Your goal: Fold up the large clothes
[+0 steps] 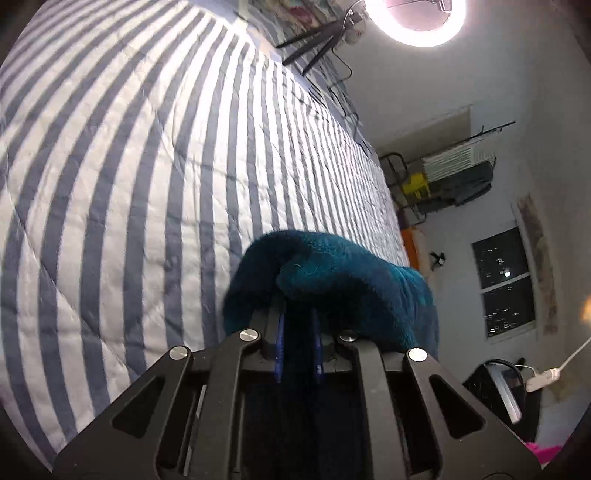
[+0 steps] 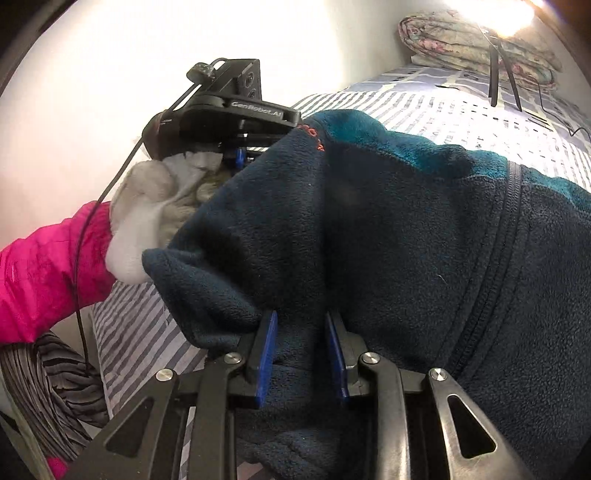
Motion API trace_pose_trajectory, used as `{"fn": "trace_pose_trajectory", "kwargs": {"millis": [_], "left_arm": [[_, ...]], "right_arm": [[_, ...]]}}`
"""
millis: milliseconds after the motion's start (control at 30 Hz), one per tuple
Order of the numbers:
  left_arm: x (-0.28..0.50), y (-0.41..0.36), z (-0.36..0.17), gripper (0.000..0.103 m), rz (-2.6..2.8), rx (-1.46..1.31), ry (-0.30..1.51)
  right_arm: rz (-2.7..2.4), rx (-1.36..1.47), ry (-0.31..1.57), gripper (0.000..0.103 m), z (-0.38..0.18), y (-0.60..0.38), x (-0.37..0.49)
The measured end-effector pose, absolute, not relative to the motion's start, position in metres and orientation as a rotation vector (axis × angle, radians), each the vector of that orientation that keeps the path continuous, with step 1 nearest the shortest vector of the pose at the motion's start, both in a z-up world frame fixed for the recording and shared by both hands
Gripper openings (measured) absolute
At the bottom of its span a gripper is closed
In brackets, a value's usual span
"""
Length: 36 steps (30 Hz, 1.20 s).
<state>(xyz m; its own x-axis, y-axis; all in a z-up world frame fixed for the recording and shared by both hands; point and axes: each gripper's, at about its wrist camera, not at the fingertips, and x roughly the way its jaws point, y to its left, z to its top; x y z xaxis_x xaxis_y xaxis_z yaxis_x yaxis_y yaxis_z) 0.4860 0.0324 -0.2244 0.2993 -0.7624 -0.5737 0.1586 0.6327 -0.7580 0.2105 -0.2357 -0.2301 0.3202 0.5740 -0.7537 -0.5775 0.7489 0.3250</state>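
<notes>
A dark teal fleece jacket [image 2: 406,229] with a zipper [image 2: 509,221] hangs between both grippers above the striped bedspread [image 1: 129,177]. My right gripper [image 2: 301,347] is shut on a thick fold of its hem, blue pads [image 2: 267,354] pressing from both sides. In the left wrist view my left gripper [image 1: 298,328] is shut on another bunch of the fleece jacket [image 1: 332,280], which drapes over the fingertips and hides them. The right wrist view also shows the left gripper [image 2: 238,157] at the jacket's far corner, held by a white-gloved hand [image 2: 147,206] in a pink sleeve [image 2: 48,266].
A ring light [image 1: 417,18] on a tripod [image 1: 314,40] stands on the far end of the bed beside a folded floral quilt [image 2: 472,44]. The bed's right edge meets a shelf rack [image 1: 447,177] and a window [image 1: 506,280]. A striped grey garment [image 2: 51,384] lies at lower left.
</notes>
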Motion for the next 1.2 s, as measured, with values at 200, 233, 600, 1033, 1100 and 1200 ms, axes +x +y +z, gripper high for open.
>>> {"fn": "trace_pose_trajectory", "kwargs": {"millis": [200,233,600,1033,1100,1200], "left_arm": [[0.487,0.071,-0.221,0.007,-0.458,-0.565,1.053],[0.487,0.09,-0.215,0.007,-0.402,-0.598,1.027],[0.452,0.025,-0.139,0.007,-0.663,-0.395,0.955],[0.44,0.034,-0.184,0.042,-0.483,-0.32,1.07],[0.431,0.035,-0.162,0.042,-0.477,-0.291,1.013],[0.416,0.032,-0.134,0.042,-0.489,-0.303,0.935]], "right_arm": [[0.754,-0.005,0.988,0.025,-0.231,-0.241,0.203],[0.752,-0.009,0.989,0.025,-0.231,-0.241,0.202],[0.794,0.009,0.925,0.027,-0.159,-0.25,0.198],[0.41,-0.017,0.975,0.027,-0.197,-0.369,0.225],[0.456,0.041,0.942,0.026,-0.173,-0.378,0.225],[0.437,0.117,0.868,0.027,-0.147,-0.395,0.229]]}}
